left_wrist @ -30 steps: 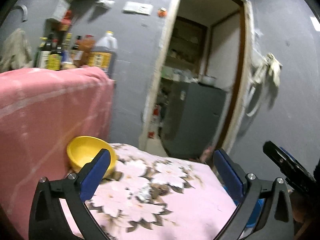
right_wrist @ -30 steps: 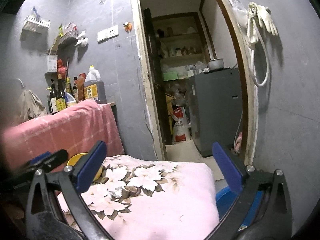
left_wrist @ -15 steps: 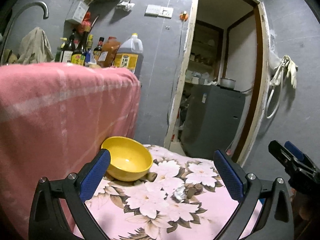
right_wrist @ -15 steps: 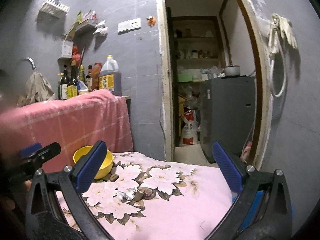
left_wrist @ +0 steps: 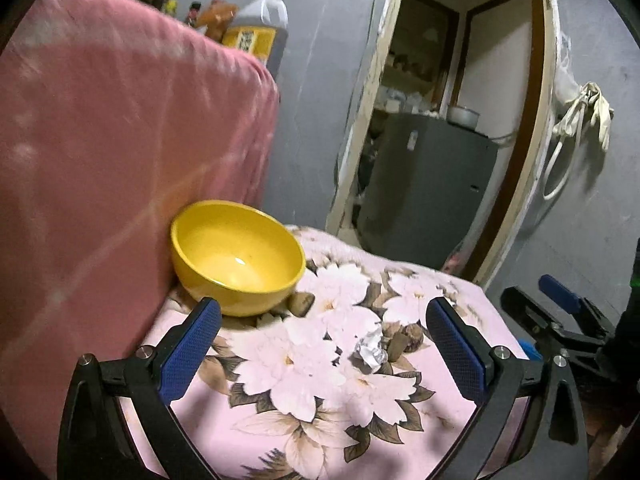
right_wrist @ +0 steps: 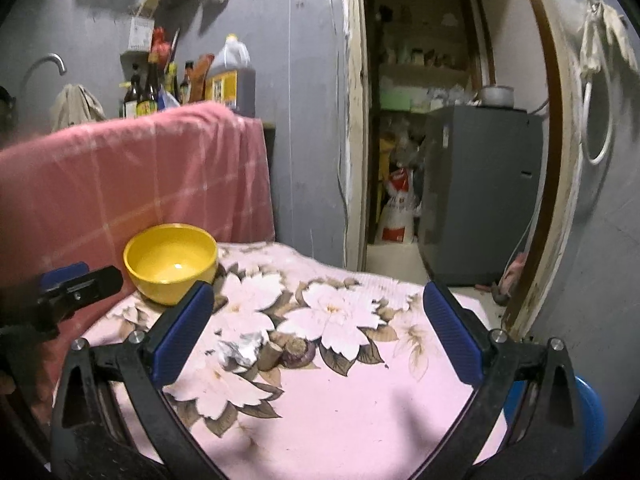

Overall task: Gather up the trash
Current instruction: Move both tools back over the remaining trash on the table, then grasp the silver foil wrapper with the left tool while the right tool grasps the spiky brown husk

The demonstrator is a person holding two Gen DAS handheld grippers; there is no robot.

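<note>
A crumpled white paper ball (left_wrist: 370, 349) (right_wrist: 240, 350) lies on the pink flowered cloth (left_wrist: 320, 412) (right_wrist: 340, 400), touching small brown scraps (left_wrist: 402, 344) (right_wrist: 288, 350) on its right. A yellow bowl (left_wrist: 236, 258) (right_wrist: 171, 262), with nothing inside, stands at the cloth's far left against a pink draped blanket (left_wrist: 100, 168). My left gripper (left_wrist: 322, 352) hovers open above the cloth, the paper ball between its fingers' lines. My right gripper (right_wrist: 320, 338) is open too, the ball near its left finger. Each gripper's tip shows in the other's view.
Another brown scrap (left_wrist: 302, 303) lies beside the bowl. Bottles and a large oil jug (right_wrist: 232, 76) stand behind the blanket. A doorway (right_wrist: 440, 120) opens onto a grey cabinet (right_wrist: 480, 192). A blue bin (right_wrist: 592, 420) sits low at the right.
Both grippers have dropped and moved closer to the cloth, so the bowl and paper ball now look larger. Both stay open.
</note>
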